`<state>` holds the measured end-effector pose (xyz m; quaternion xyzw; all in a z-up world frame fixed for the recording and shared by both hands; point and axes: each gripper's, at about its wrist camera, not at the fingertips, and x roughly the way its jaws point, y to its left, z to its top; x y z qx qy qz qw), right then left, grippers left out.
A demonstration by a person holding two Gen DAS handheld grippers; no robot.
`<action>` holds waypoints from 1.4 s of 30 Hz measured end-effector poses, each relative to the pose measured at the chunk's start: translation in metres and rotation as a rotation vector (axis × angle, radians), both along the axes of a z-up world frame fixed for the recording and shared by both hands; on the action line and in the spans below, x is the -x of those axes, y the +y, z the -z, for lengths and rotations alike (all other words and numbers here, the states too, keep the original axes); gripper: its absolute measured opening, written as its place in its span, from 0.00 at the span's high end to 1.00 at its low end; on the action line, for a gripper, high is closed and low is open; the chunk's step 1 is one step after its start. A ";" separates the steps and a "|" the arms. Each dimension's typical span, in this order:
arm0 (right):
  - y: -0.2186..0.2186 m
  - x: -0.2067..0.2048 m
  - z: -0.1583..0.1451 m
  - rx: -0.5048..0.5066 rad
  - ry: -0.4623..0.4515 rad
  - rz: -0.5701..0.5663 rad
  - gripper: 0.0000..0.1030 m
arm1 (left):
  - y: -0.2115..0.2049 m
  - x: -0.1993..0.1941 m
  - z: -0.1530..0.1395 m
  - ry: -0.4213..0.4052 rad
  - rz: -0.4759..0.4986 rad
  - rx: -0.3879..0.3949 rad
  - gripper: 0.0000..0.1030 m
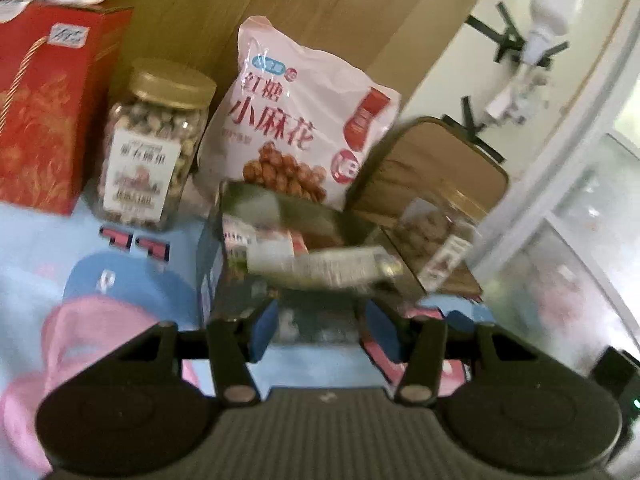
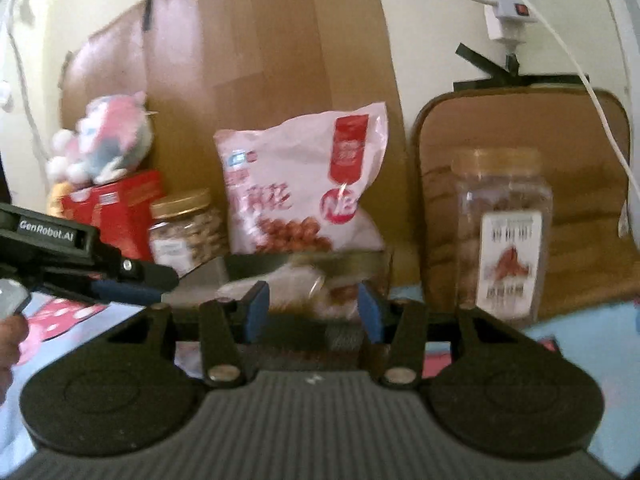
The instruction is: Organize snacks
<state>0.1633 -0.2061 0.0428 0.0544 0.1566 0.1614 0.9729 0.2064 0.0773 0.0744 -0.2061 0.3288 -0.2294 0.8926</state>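
Note:
Both grippers hold one dark snack box [image 1: 296,248], which also shows in the right wrist view [image 2: 312,276]. My left gripper [image 1: 320,326] is shut on its left end. My right gripper [image 2: 312,312] is shut on its near side. The left gripper [image 2: 120,280] enters the right wrist view from the left. Behind the box leans a pink snack bag [image 1: 296,120] [image 2: 304,184]. A gold-lidded jar of nuts [image 1: 156,144] [image 2: 188,224] stands left of the bag. A second clear jar [image 2: 504,232] [image 1: 436,232] stands to the right.
A red gift box [image 1: 48,108] [image 2: 116,208] stands at the far left with a plush toy [image 2: 108,144] on top. A brown cushion [image 2: 580,208] leans on the wall behind the right jar. A cardboard sheet [image 2: 260,60] backs the row. Blue and pink patterned bedding [image 1: 80,280] lies underneath.

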 end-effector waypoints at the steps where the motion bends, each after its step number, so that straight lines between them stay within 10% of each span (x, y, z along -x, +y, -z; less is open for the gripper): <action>1: 0.001 0.004 0.002 -0.004 0.009 -0.014 0.50 | 0.004 0.009 0.003 0.005 -0.006 0.007 0.52; 6: 0.025 -0.021 -0.009 0.035 0.072 -0.077 0.83 | 0.024 0.040 0.015 0.043 -0.035 0.069 0.52; 13: 0.051 -0.106 -0.022 0.002 0.247 -0.063 0.83 | 0.045 0.072 0.020 0.043 -0.076 0.082 0.52; 20: 0.071 -0.148 -0.019 0.215 0.312 0.056 0.68 | 0.052 0.090 0.027 0.053 -0.096 0.057 0.52; 30: 0.011 0.017 -0.019 -0.038 0.160 -0.193 0.60 | 0.049 0.114 0.039 0.069 -0.017 0.051 0.50; 42: 0.044 0.133 0.057 0.183 0.230 -0.506 0.35 | -0.001 0.146 0.048 0.094 0.194 -0.085 0.50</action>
